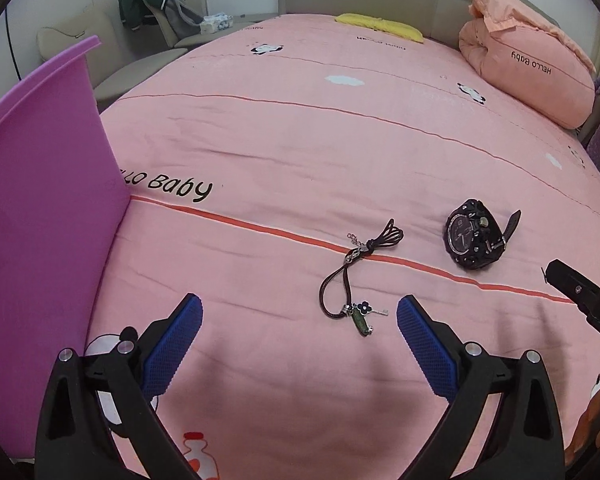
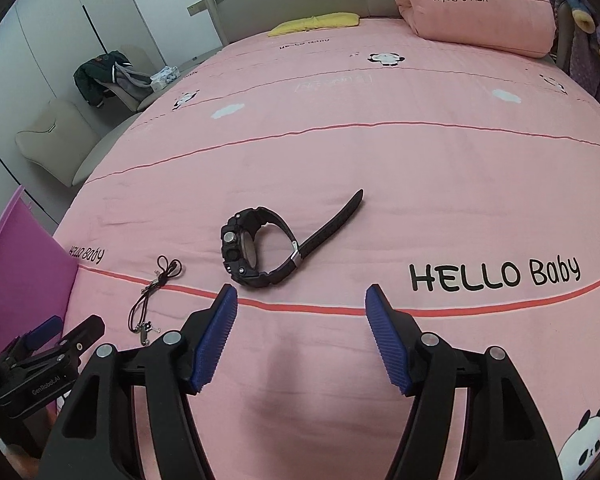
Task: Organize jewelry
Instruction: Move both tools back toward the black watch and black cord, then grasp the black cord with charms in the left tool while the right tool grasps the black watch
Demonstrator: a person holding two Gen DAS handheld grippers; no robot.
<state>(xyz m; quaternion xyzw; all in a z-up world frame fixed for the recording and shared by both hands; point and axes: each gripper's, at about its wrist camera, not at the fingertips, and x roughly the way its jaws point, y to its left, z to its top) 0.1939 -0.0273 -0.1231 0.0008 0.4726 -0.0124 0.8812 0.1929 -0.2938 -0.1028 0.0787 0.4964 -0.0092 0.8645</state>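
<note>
The left tongs (image 1: 298, 312) are seen tilted steeply down toward the bed (image 1: 340, 128), their blue pads (image 1: 172, 344) spread wide apart with nothing between them. Just beyond their right pad lies the cord necklace (image 1: 354, 280), a dark loop with a small flower charm and a green pendant at its near end and a knotted tail lying across the red stripe (image 1: 260, 230) of the bedcover. No contact between the pads and the necklace is seen.

The right tongs (image 2: 301, 294) are likewise pitched downward over the bedcover, their pads (image 2: 216, 344) parted and empty. Beyond the red stripe, just past the left pad, the black watch (image 2: 256, 248) rests on its side, its strap buckled into a loop and the free end stretched away over the cover. The watch lies to the right of the necklace, apart from it.

A purple container wall (image 1: 40, 200) stands on the bed left of the necklace. Farther from the stripe, a folded pink quilt (image 1: 528, 64) and a yellow cloth (image 1: 380, 26) are seen at the headboard.
</note>
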